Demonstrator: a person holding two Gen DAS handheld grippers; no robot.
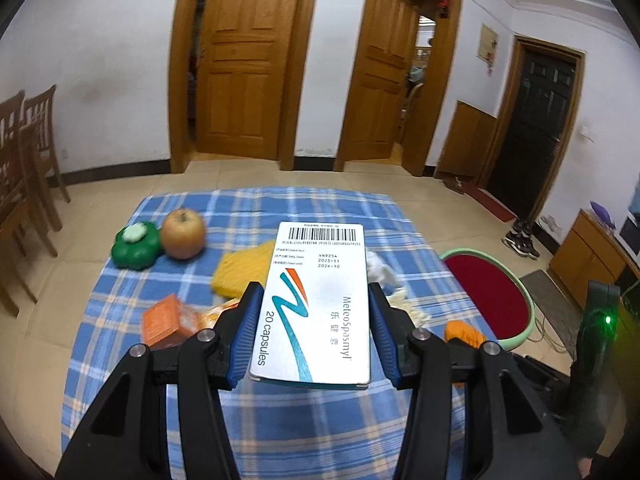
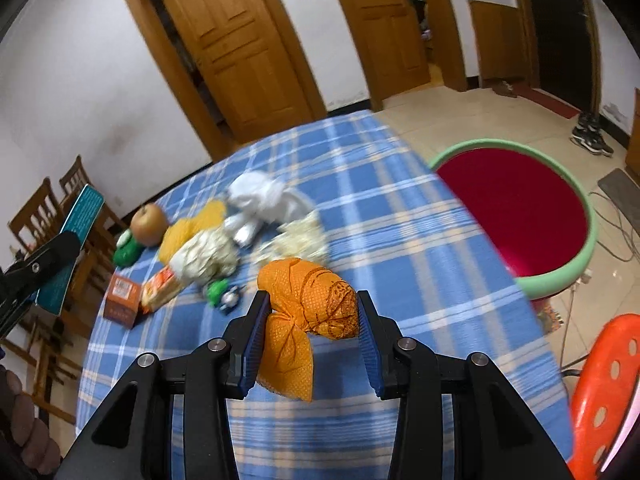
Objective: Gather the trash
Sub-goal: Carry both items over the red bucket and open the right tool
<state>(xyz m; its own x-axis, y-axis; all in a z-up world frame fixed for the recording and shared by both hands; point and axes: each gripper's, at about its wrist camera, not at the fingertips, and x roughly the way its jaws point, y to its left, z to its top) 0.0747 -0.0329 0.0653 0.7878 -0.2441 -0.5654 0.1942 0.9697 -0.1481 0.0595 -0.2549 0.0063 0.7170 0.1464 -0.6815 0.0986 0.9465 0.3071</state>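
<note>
Red-lined basin (image 2: 516, 216) sits empty, off to the right tool's (image 2: 310, 334) right.
Left tool (image 1: 316, 328) pinches a capsule box (image 1: 320, 300); right one's clamped on an orange wad (image 2: 308, 300).

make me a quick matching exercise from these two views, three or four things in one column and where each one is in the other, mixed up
Things:
1. capsule box
2. orange wrapper
3. apple
4. red basin

Places:
A. on the floor beside the table
B. held between the left tool's pads
C. on the blue plaid cloth, next to the green toy pepper
D. held between the right tool's pads

Pairs: 1-B, 2-D, 3-C, 4-A
</note>
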